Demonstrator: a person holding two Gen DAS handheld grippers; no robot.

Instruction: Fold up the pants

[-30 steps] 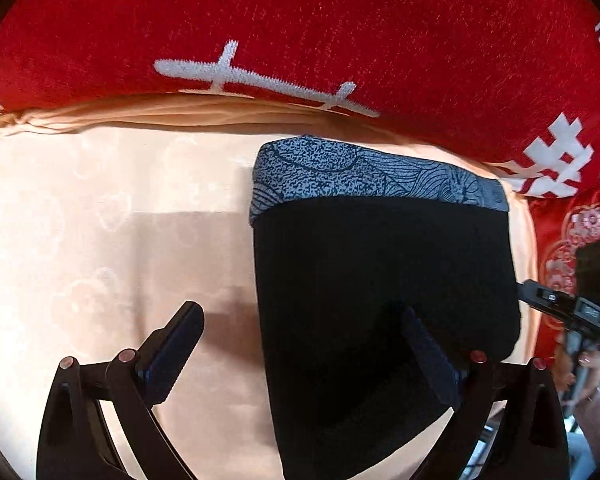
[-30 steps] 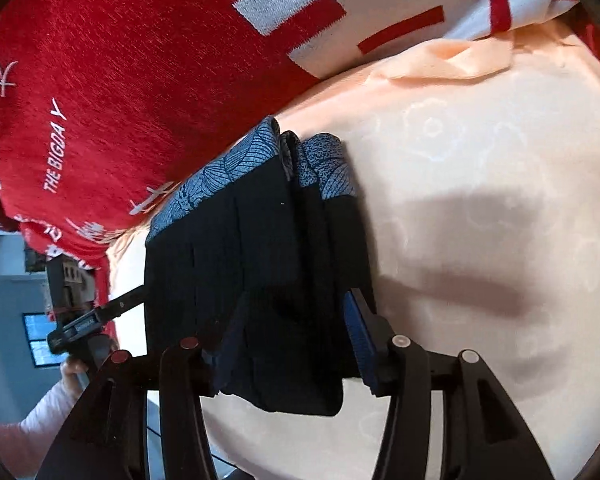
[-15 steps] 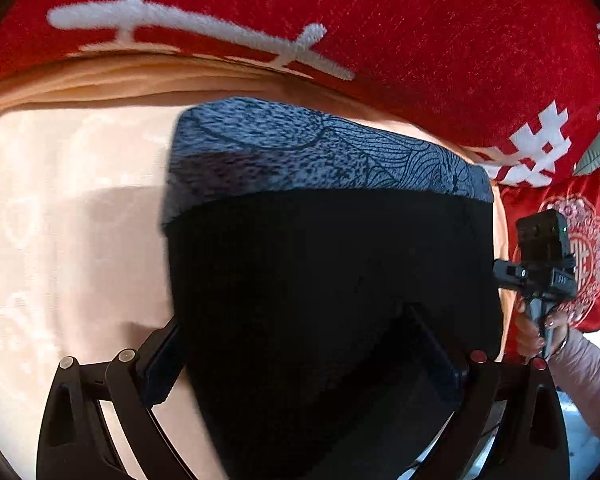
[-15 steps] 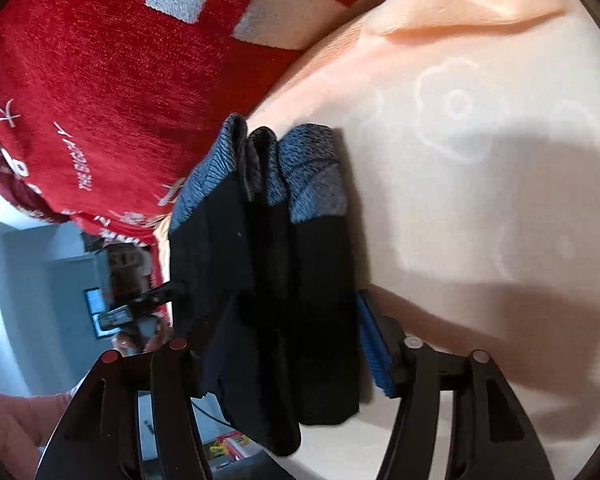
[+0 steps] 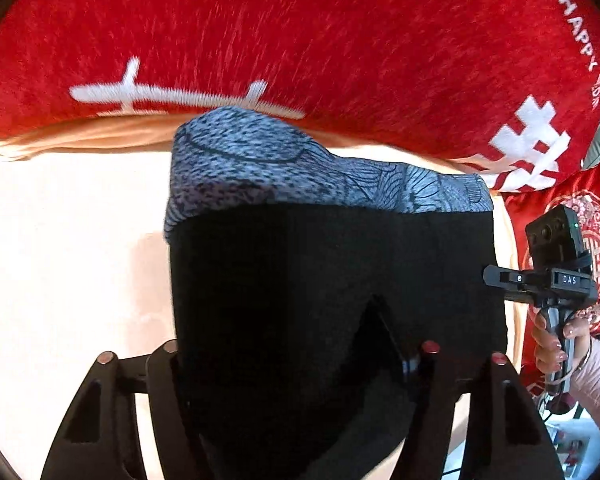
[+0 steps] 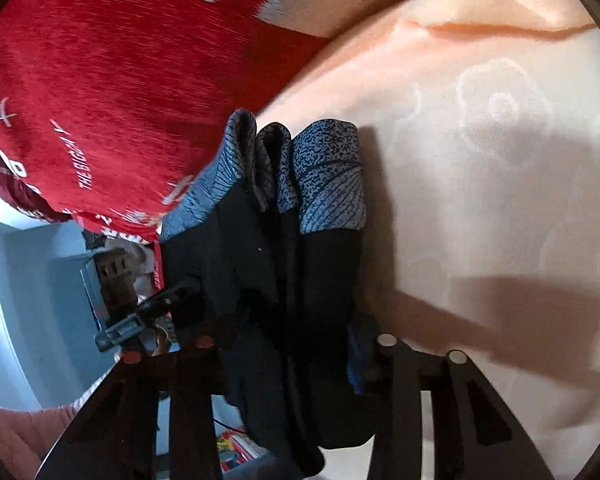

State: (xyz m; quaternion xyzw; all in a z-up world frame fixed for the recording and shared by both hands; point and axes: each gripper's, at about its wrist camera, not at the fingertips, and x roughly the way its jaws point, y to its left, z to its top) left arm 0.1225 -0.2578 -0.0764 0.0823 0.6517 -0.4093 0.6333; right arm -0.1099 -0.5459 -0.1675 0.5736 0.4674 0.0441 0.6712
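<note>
Folded black pants (image 5: 320,272) with a blue-grey patterned waistband (image 5: 300,176) lie on a peach bed sheet (image 5: 60,260). My left gripper (image 5: 280,344) is closing from above on the left part of the pile. One finger is hidden at the fabric's left edge, the other presses into the black cloth, and the waistband humps up. In the right wrist view the pants (image 6: 324,272) show as a stack of layers seen edge-on. My right gripper (image 6: 292,344) is closing across the stack's near end, with the blue pad (image 6: 356,360) against its right side.
A red blanket (image 5: 300,40) with white lettering lies bunched along the far edge of the sheet (image 6: 500,200). A red patterned cushion (image 5: 596,240) stands at the right. A person's hand (image 5: 548,344) holds the right gripper's handle there. The bed's edge and the floor show past the pants.
The left jaws, wide apart before, have come in on the pants, and the waistband now bulges. The right jaws have narrowed onto the stack and the right gripper has dipped lower.
</note>
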